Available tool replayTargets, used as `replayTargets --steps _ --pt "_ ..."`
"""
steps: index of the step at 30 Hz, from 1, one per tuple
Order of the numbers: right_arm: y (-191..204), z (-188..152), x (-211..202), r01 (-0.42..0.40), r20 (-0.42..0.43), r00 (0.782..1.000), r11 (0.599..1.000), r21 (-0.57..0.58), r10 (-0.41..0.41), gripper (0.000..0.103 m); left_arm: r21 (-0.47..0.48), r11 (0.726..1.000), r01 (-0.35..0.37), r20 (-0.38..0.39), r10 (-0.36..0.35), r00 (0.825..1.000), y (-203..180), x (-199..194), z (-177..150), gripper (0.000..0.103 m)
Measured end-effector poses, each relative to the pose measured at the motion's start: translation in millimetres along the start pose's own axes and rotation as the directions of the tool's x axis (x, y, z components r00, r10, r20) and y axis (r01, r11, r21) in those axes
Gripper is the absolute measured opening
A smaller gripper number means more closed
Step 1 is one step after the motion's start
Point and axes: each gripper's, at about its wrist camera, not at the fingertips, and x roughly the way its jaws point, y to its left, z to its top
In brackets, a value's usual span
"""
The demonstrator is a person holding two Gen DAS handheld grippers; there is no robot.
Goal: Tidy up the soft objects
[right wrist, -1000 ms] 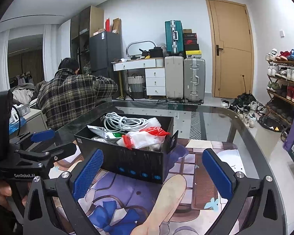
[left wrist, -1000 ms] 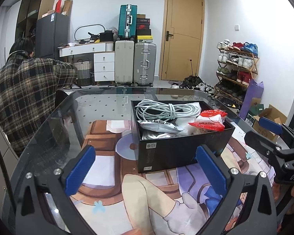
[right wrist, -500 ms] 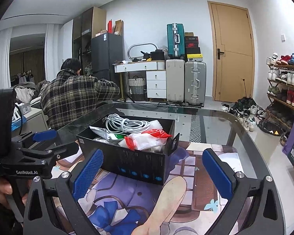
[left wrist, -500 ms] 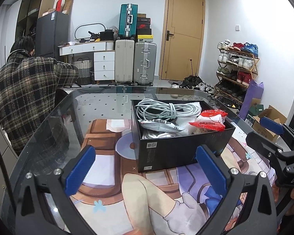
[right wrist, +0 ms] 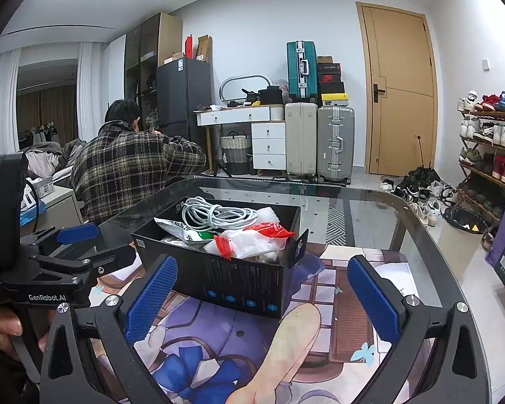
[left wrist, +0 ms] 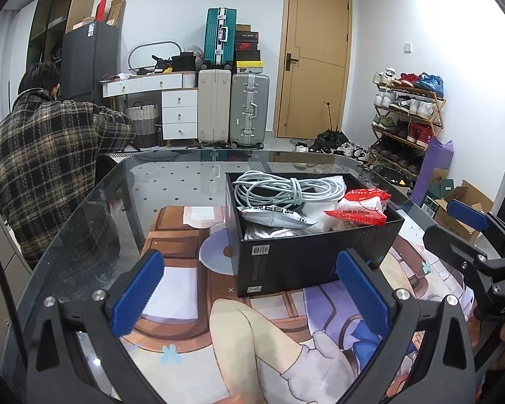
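Note:
A black open box [left wrist: 306, 256] stands on the glass table, also in the right wrist view [right wrist: 232, 282]. It holds a coiled white cable [left wrist: 286, 188], a grey-white pouch [left wrist: 272, 217], white soft packs and a red-and-white packet [left wrist: 363, 207]. My left gripper [left wrist: 249, 289] is open and empty, just in front of the box. My right gripper [right wrist: 262, 293] is open and empty, in front of the box's other long side. Each gripper shows at the edge of the other's view [left wrist: 471, 235] [right wrist: 70, 245].
A printed anime mat [left wrist: 192, 303] covers the glass table [left wrist: 171, 175]. A person in a plaid jacket [left wrist: 47, 168] sits at the table's far left. Suitcases [left wrist: 232, 107], a door and a shoe rack [left wrist: 407, 118] stand behind.
Both grippers have drifted slightly; the right wrist view has tilted up a little. The box and its contents have not moved.

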Motion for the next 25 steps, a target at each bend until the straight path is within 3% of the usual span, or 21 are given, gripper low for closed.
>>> replayTargets --steps 25 --pt "-0.3 -0.6 -0.1 0.001 -0.001 1.0 1.0 0.001 -0.001 0.103 0.005 1.0 -0.02 0.011 0.02 1.0 2.6 -4.0 3.3 0.103"
